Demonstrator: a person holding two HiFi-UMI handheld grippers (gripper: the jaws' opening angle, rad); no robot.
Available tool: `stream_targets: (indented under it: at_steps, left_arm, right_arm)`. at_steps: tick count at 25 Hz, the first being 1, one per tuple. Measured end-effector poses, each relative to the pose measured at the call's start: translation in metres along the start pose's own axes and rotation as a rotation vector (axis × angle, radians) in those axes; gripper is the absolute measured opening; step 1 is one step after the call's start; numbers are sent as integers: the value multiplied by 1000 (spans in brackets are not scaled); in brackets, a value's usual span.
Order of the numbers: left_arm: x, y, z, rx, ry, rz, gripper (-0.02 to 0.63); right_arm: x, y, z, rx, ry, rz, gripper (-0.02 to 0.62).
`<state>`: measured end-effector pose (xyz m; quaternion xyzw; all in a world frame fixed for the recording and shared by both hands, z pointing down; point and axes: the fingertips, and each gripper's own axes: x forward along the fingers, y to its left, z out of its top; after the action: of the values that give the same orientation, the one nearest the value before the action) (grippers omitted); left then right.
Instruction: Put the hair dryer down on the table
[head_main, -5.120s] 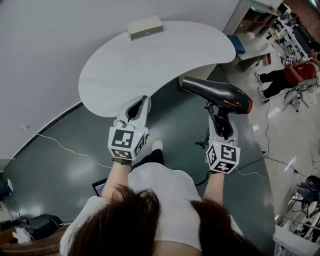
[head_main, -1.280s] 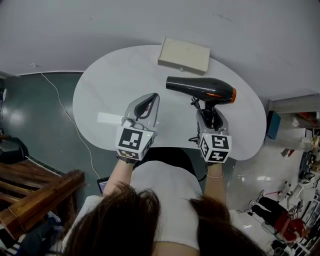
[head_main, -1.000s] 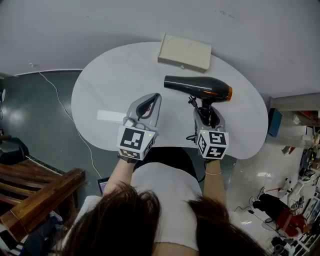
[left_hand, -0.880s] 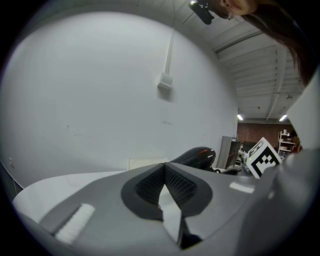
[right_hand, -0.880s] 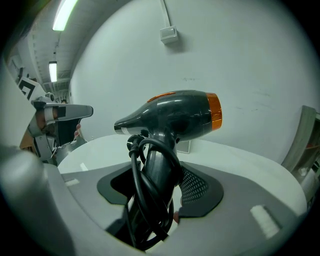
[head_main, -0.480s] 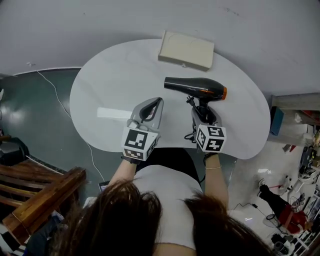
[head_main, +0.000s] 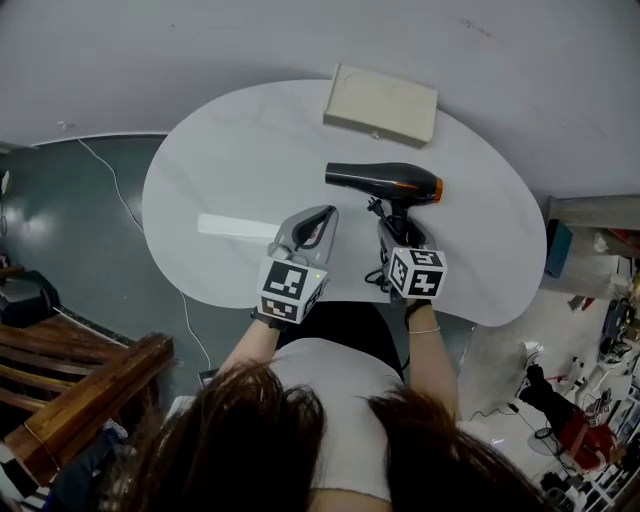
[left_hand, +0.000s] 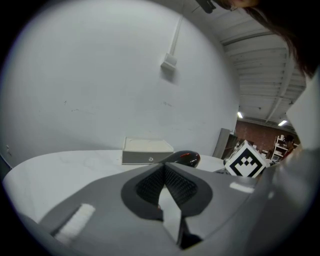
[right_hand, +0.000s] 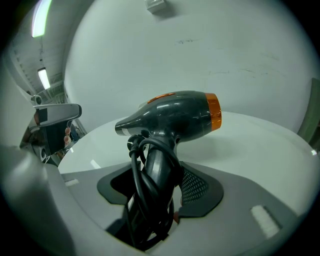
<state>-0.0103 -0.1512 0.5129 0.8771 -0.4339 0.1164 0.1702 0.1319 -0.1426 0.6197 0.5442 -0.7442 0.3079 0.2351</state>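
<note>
A black hair dryer (head_main: 385, 183) with an orange rear ring hangs just above the white table (head_main: 220, 170), its nozzle pointing left. My right gripper (head_main: 393, 226) is shut on its handle, which has the black cord wound round it. In the right gripper view the dryer (right_hand: 170, 117) stands upright between the jaws of the right gripper (right_hand: 157, 180). To the left of it, over the table's near part, my left gripper (head_main: 312, 222) is shut with nothing in it. The left gripper view shows this left gripper (left_hand: 163, 169) with tips together and the dryer (left_hand: 183, 158) beyond.
A flat beige box (head_main: 381, 104) lies at the table's far edge against the grey wall. A wooden bench (head_main: 80, 400) stands on the dark floor at the lower left, and a thin cable (head_main: 120, 190) runs across the floor there. A blue bin (head_main: 557, 250) sits on the right.
Both grippers have sunk toward the tabletop, and the hair dryer has come down with the right one. The grip on the handle is unchanged.
</note>
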Motion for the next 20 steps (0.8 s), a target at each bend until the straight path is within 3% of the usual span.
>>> stream_targets:
  at_steps: [20]
  left_arm:
    - [11,0,-7,-15,11,14,56]
  right_arm:
    - [31,-3,-8,34,98,60,233]
